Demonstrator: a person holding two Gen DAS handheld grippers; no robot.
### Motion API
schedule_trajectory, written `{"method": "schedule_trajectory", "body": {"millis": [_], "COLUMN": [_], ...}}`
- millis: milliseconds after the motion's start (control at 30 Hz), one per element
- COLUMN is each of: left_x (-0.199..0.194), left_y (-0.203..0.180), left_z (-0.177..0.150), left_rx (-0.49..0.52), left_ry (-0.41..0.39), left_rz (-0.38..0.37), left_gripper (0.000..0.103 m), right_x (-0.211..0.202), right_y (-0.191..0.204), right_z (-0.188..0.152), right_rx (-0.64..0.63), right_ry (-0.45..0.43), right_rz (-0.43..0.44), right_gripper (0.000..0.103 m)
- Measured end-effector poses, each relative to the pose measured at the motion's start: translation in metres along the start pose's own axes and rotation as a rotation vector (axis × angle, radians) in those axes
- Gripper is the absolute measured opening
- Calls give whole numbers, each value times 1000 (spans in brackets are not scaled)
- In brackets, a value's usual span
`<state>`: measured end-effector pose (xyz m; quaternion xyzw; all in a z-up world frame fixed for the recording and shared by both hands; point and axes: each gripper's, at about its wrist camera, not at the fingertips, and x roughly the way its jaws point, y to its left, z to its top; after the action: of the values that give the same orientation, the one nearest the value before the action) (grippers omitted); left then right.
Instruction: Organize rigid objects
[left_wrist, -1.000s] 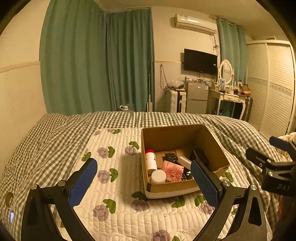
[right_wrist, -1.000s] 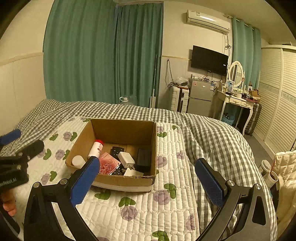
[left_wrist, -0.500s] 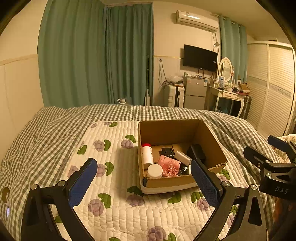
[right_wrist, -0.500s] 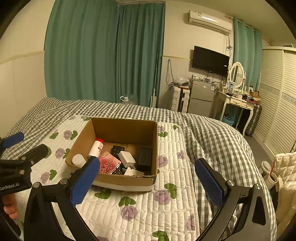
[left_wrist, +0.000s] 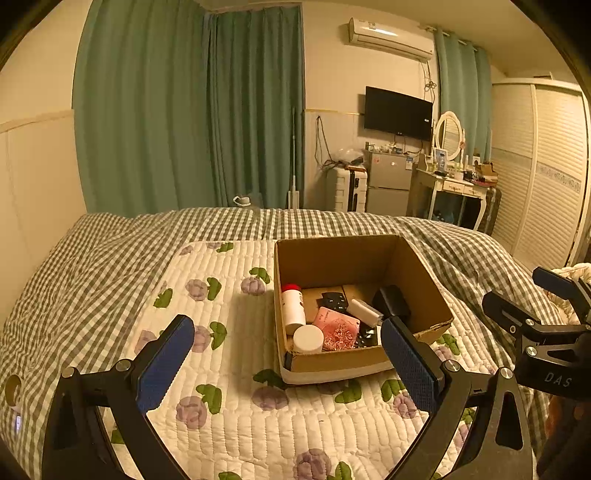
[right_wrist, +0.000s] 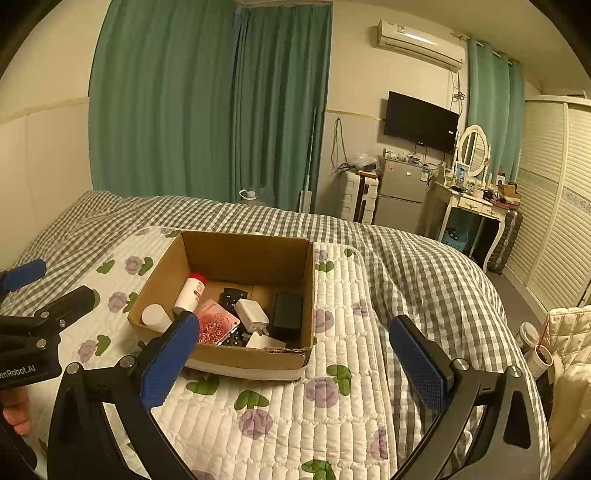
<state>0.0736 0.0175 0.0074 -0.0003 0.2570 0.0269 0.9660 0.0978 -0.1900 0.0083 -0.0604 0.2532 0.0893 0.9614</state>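
Observation:
An open cardboard box (left_wrist: 424, 275) (right_wrist: 159, 280) stands on a quilted flower-print mat on the bed. In it lie a white bottle with a red cap (left_wrist: 291, 304) (right_wrist: 190, 291), a white round jar (left_wrist: 308, 338) (right_wrist: 155, 315), a pink patterned card (left_wrist: 338, 328) (right_wrist: 216, 326), a white charger (left_wrist: 364, 312) (right_wrist: 251, 314), a black adapter (left_wrist: 393, 301) (right_wrist: 288, 315) and a black remote (left_wrist: 334, 299) (right_wrist: 232, 295). My left gripper (left_wrist: 286, 363) is open and empty, just in front of the box. My right gripper (right_wrist: 295, 360) is open and empty, at the box's near right corner.
The flower-print mat (left_wrist: 229, 413) (right_wrist: 332, 406) lies on a grey checked bedcover (left_wrist: 92, 266) (right_wrist: 424, 266). Green curtains, a fridge, a dressing table (right_wrist: 476, 206) and a wardrobe stand beyond the bed. Cups (right_wrist: 535, 347) sit to the right of the bed.
Both grippers have drawn back and risen a little, so the box looks slightly farther off. Both stay open and empty. The box and its contents have not moved.

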Motion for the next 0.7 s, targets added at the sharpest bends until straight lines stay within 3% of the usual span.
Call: {"method": "schedule_trajectory", "body": {"millis": [700], "left_x": [1], "left_y": [1], "left_z": [-2], "left_rx": [-1], "left_ry": [0], "left_rz": [-4], "left_gripper": [103], "right_x": [2], "right_y": [-4], "right_z": [-1], "right_rx": [-1], "right_ry": [19], "right_rz": [-1], "right_gripper": [103]}}
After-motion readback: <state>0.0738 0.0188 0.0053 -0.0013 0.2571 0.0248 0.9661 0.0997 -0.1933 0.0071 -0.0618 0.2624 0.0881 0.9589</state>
